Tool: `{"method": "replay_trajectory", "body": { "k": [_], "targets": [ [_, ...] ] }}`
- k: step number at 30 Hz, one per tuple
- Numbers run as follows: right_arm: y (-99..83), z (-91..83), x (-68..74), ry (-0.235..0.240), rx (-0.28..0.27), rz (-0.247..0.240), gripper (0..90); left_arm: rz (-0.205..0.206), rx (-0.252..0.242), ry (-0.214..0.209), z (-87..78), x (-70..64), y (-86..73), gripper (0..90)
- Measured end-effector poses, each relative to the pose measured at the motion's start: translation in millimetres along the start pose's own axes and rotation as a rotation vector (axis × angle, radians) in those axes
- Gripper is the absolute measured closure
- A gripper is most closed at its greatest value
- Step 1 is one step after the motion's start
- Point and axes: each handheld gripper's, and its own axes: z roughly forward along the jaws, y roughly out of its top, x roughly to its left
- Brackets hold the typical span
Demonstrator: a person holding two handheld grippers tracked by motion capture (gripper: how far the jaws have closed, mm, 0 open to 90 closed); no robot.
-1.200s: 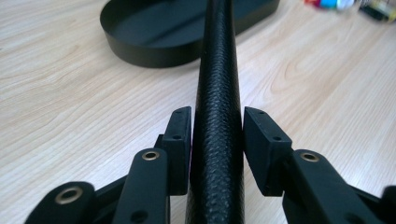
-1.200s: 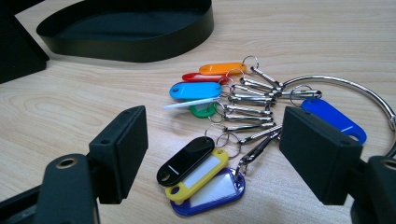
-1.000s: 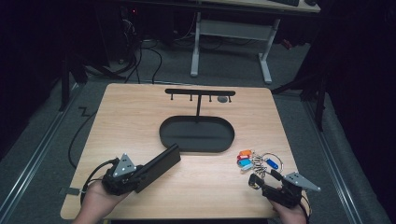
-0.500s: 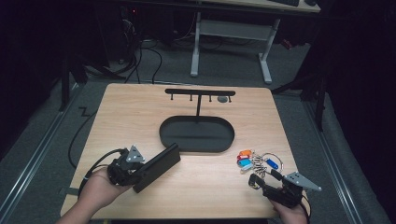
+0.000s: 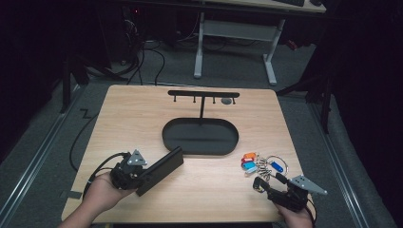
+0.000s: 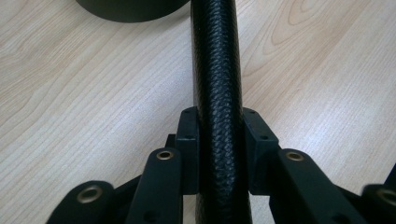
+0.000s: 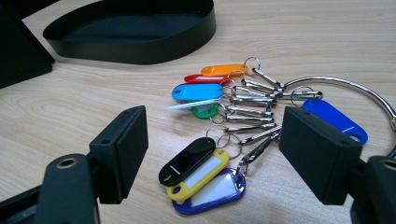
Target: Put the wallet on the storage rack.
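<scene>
My left gripper is shut on a flat black case with a leather-like grain, holding it at the table's front left. In the left gripper view the case runs straight up between the two clamped jaws of the left gripper. A bunch of keys with coloured tags lies at the front right. My right gripper stands open just short of it. In the right gripper view the tags and keys lie between and beyond the spread jaws of the right gripper, apart from them.
A black oval tray with an upright hook bar stands at the table's middle; its rim is just beyond the keys. A large metal ring joins the keys. The case's end is left of the tray.
My left hand and gripper shifted a little forward and right with the case, then held still. The right gripper and the keys have not moved.
</scene>
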Motion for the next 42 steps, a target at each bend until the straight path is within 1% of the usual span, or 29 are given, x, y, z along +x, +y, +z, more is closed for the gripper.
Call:
{"method": "replay_trajectory", "body": {
  "k": [3, 4, 5, 7, 9, 11, 13, 15, 18, 21, 25, 28, 29, 31, 33, 34, 39, 41, 42],
  "targets": [
    [0.0, 0.0, -0.4, -0.001, -0.001, -0.002, 24.3, 0.047, -0.01, 0.028, -2.0, -4.6, -0.2, 72.9],
    [0.0, 0.0, -0.4, -0.002, -0.001, -0.002, 24.3, 0.053, -0.025, 0.033, -3.6, -5.5, -0.1, 72.9],
    [-0.1, 0.1, -0.5, -0.003, -0.001, -0.002, 24.3, 0.063, -0.05, 0.029, -6.3, -6.0, -0.1, 72.9],
    [-0.1, 0.2, -0.5, -0.004, 0.002, 0.0, 24.3, 0.072, -0.084, 0.028, -10.7, -6.3, 0.3, 72.9],
    [-0.2, 0.4, -0.6, -0.005, 0.001, -0.001, 24.4, 0.093, -0.117, 0.048, -15.5, -7.2, 1.3, 72.9],
    [-0.2, 0.5, -0.5, -0.003, 0.0, -0.004, 24.4, 0.11, -0.14, 0.049, -19.4, -6.8, 2.6, 72.8],
    [-0.1, 0.5, -0.4, -0.003, 0.0, -0.005, 24.4, 0.125, -0.156, 0.065, -21.5, -7.1, 4.7, 72.8],
    [0.0, 0.2, -0.3, -0.003, 0.0, -0.002, 24.3, 0.143, -0.161, 0.078, -22.2, -7.2, 8.3, 72.8],
    [0.2, 0.0, -0.4, -0.003, -0.001, -0.001, 24.4, 0.195, -0.169, 0.114, -22.1, -9.5, 16.1, 72.9],
    [0.4, -0.3, -0.6, -0.004, -0.002, -0.002, 24.4, 0.238, -0.163, 0.13, -21.4, -11.6, 27.5, 73.0],
    [0.3, -0.3, -1.3, -0.005, -0.003, -0.001, 24.3, 0.305, -0.16, 0.174, -17.7, -14.2, 43.6, 73.0],
    [0.3, -0.8, -1.9, -0.005, -0.005, -0.001, 24.4, 0.345, -0.182, 0.184, -14.8, -13.9, 53.6, 73.1],
    [0.3, -1.1, -2.1, -0.004, -0.004, -0.001, 24.4, 0.365, -0.191, 0.19, -13.0, -13.9, 57.3, 73.0],
    [0.2, -1.2, -2.8, -0.005, -0.004, -0.001, 24.4, 0.387, -0.195, 0.202, -10.1, -13.8, 61.6, 73.0],
    [0.2, -1.4, -3.1, -0.005, -0.004, 0.002, 24.4, 0.426, -0.195, 0.23, -2.2, -12.6, 69.3, 73.1],
    [0.2, -1.4, -3.1, -0.005, -0.004, 0.002, 24.4, 0.426, -0.195, 0.23, -2.2, -12.6, 69.3, 73.1],
    [0.1, -1.1, -3.2, -0.005, -0.003, -0.001, 24.4, 0.481, -0.203, 0.277, 10.0, -9.0, 79.2, 73.1],
    [0.1, -1.1, -3.3, -0.005, -0.003, -0.001, 24.4, 0.498, -0.208, 0.283, 14.6, -6.7, 83.5, 73.1],
    [0.1, -1.0, -3.4, -0.005, -0.003, -0.002, 24.4, 0.517, -0.209, 0.291, 17.2, -6.5, 85.8, 73.2]
  ]
}}
